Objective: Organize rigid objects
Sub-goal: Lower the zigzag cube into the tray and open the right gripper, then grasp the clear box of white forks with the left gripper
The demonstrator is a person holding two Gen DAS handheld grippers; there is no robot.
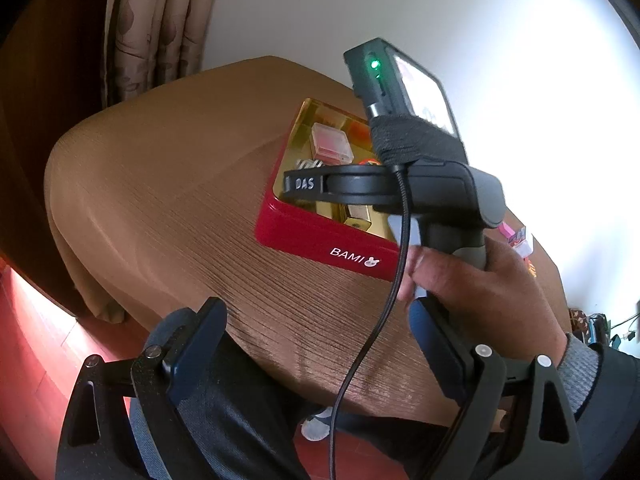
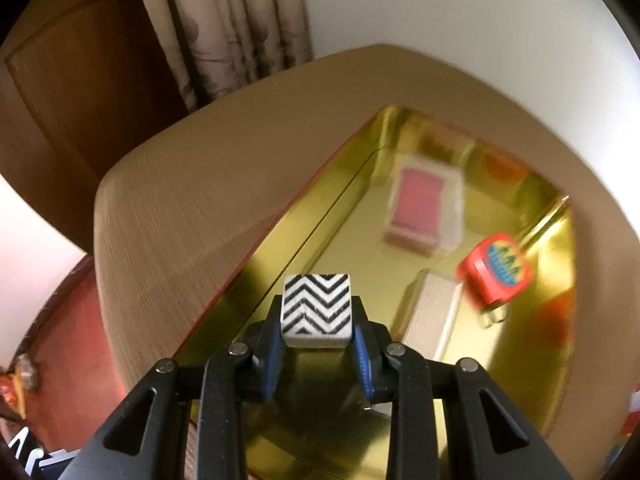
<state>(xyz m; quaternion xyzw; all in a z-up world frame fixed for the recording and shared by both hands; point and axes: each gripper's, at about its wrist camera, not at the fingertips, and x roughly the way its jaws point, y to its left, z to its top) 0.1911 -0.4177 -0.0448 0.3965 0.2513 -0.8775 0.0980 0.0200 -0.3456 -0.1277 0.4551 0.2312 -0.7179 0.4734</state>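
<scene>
My right gripper is shut on a white block with a black zigzag pattern and holds it over the near left part of the red tin with a gold inside. In the tin lie a clear box with a pink pad, a red toy block and a cream ribbed block. In the left wrist view the tin reads BAMI, and the right gripper's body hangs over it. My left gripper is open and empty above the table's near edge.
The tin stands on a brown table with rounded corners. A curtain and a dark wooden door are behind it. Small pink and white items lie on the table's right side. A cable hangs from the right gripper.
</scene>
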